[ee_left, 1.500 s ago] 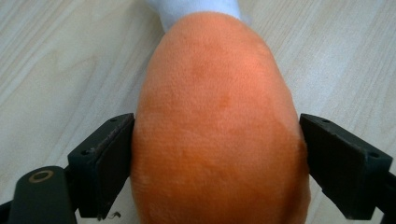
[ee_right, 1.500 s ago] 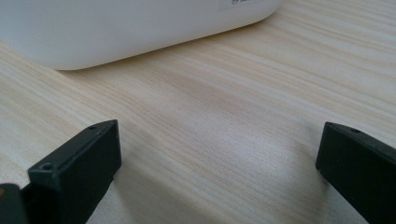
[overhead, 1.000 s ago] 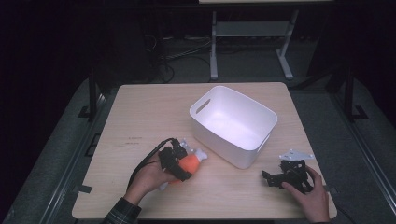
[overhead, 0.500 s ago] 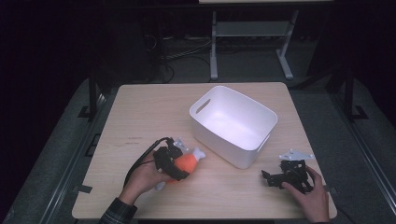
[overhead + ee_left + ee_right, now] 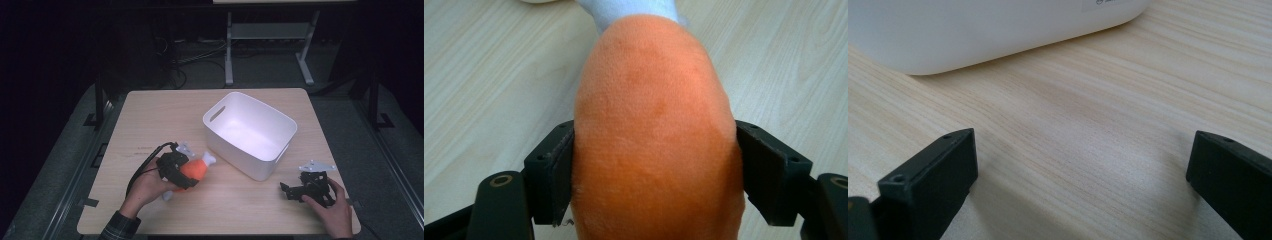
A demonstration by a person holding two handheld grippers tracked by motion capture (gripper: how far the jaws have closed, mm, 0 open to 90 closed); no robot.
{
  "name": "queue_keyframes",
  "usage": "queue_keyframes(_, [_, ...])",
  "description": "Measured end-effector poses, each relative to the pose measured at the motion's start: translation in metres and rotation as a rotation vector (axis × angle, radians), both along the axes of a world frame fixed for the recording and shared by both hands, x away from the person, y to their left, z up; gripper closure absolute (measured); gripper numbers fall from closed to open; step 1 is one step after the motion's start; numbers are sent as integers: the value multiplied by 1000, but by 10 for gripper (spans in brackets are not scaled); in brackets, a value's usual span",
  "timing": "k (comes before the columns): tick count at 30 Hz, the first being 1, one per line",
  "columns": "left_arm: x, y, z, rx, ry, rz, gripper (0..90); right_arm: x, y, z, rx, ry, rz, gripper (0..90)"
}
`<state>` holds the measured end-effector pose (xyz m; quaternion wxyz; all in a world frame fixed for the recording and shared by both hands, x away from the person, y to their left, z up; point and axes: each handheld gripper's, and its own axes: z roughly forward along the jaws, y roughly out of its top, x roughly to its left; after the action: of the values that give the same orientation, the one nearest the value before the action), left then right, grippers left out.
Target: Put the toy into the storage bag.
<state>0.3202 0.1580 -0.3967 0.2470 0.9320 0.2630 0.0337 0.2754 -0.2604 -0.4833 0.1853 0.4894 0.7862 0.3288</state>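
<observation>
the left hand-held gripper (image 5: 186,171) is clenched on the orange plush drumstick (image 5: 196,169); in the left gripper view both pads press the toy's (image 5: 656,140) fat orange body from either side, and the jaws have just been closing a little further on it. the toy sits over the near-left part of the worktop (image 5: 150,120), its long axis running from about 8 o'clock to 2 o'clock, white bone end (image 5: 209,158) leading. that end points at the white bin (image 5: 248,134), which lies at roughly 2 o'clock from this gripper, just beyond the toy's tip and apart from it. so the left hand is the nearer one to carry the toy over the bin's near wall.

farther right, the right hand-held gripper (image 5: 292,190) rests by the near-right edge of the worktop, released, its jaws wide with bare wood between them (image 5: 1083,165), the bin (image 5: 973,30) at about 11 o'clock from it.

a small label (image 5: 1108,4) shows on the bin's wall in the right gripper view; its print is too small to read.
</observation>
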Motion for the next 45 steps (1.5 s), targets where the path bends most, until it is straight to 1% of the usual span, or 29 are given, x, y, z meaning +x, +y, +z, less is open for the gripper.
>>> queue_keyframes(3, [1, 2, 4, 1, -6, -7, 238, 0, 0, 0, 0, 0, 0, 0])
queue_keyframes(6, [1, 3, 8, -11, -10, -2, 239, 0, 0, 0, 0, 0, 0, 0])
queue_keyframes(7, [2, 3, 10, -4, -12, -11, 238, 0, 0, 0, 0, 0, 0, 0])
queue_keyframes(9, [2, 4, 13, -17, -15, -9, 239, 0, 0, 0, 0, 0, 0, 0])
queue_keyframes(12, [4, 5, 19, -6, -20, -19, 239, 0, 0, 0, 0, 0, 0, 0])
queue_keyframes(13, [4, 5, 21, -10, -23, -14, 238, 0, 0, 0, 0, 0, 0, 0])
queue_keyframes(20, [10, 6, 34, -17, -36, -32, 239, 0, 0, 0, -1, 0, 1, 0])
queue_keyframes(22, [10, 5, 37, -24, -39, -28, 238, 0, 0, 0, -1, 1, 1, 0])
queue_keyframes(23, [11, 5, 39, -20, -42, -34, 239, 0, 0, 0, 0, 1, 1, 0])
queue_keyframes(28, [14, 4, 48, -38, -48, -47, 238, 0, 0, 0, -1, 0, 2, 0])
queue_keyframes(29, [15, 3, 49, -45, -47, -42, 238, 0, 0, 0, -2, -1, 3, 0])
queue_keyframes(31, [16, 3, 54, -43, -58, -47, 239, 0, 0, 0, -1, 0, 2, 0])
queue_keyframes(33, [18, 2, 58, -41, -57, -52, 239, 0, 0, 0, -2, 0, 1, 0])
queue_keyframes(36, [20, 2, 64, -47, -59, -58, 238, 0, 0, 0, -3, -3, 2, 0])
queue_keyframes(37, [22, 1, 68, -49, -67, -58, 239, 0, 0, 0, -2, -1, 0, 0])
queue_keyframes(38, [22, 1, 68, -49, -67, -58, 238, 0, 0, 0, -2, -1, 0, 0])
queue_keyframes(45, [30, 1, 81, -68, -76, -66, 239, 0, 0, 0, -1, 0, 1, 0])
